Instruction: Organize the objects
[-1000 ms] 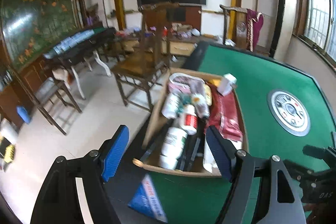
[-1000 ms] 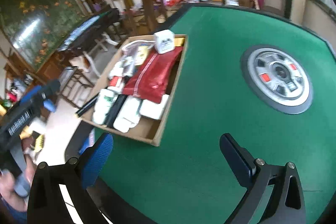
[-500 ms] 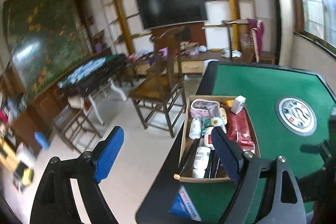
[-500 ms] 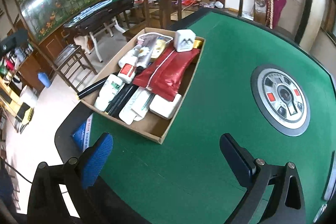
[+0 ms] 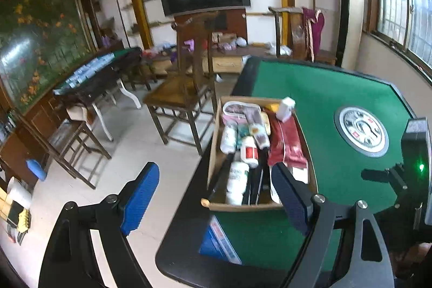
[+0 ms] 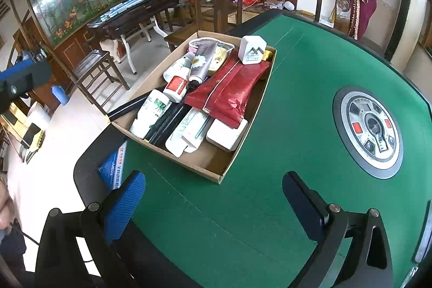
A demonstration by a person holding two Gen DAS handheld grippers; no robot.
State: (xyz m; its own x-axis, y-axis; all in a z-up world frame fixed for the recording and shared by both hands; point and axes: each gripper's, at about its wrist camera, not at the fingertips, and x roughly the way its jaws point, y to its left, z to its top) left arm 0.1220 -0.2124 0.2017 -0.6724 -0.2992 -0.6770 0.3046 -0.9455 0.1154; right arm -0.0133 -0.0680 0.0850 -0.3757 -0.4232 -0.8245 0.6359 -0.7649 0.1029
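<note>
left tongs [image 5: 213, 190]: wide apart, empty
right tongs [image 6: 213, 204]: wide apart, empty
cardboard box [image 6: 208, 166]: full, on green worktop [image 6: 297, 126]

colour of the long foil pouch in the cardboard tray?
Dark red, the foil pouch lies on the other items; the right wrist view shows it best.
</note>
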